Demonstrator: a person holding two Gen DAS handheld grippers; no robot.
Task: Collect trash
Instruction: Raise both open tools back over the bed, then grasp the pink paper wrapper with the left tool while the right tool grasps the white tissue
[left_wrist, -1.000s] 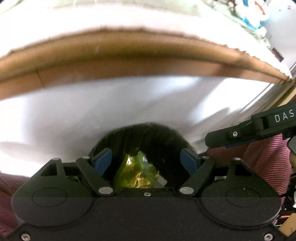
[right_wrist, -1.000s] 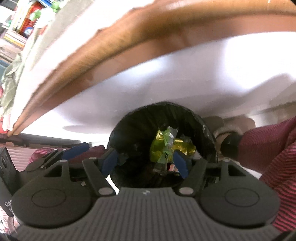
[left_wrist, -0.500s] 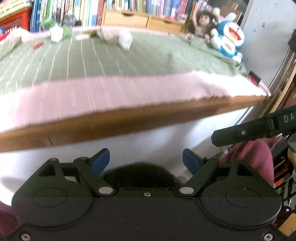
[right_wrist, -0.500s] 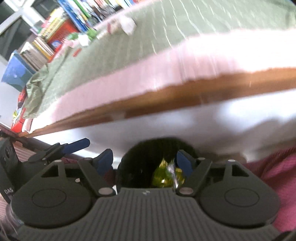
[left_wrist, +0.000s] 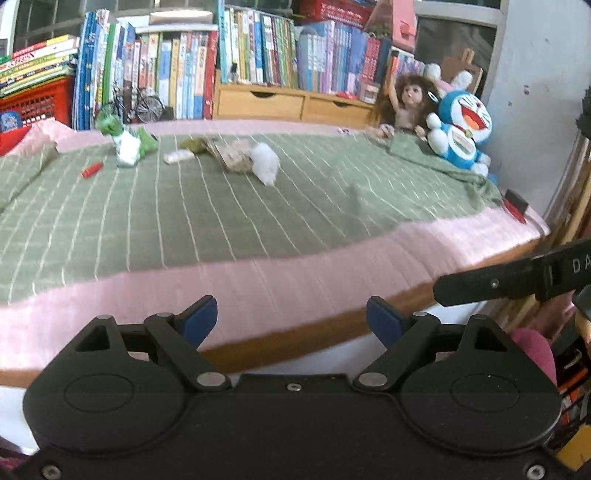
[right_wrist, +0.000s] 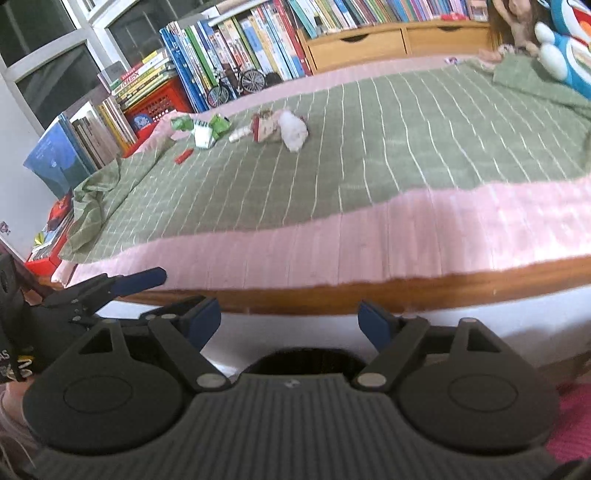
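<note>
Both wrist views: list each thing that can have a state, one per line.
Left gripper: jaws open, empty.
Right gripper: jaws open, empty.
White tissue wad: crumpled, lying on the bed.
Green wrapper: crumpled, lying on the bed.
Red scrap: lying flat on the blanket.
Black bin: open-topped, below the right gripper.
Wooden drawers: shut.
</note>
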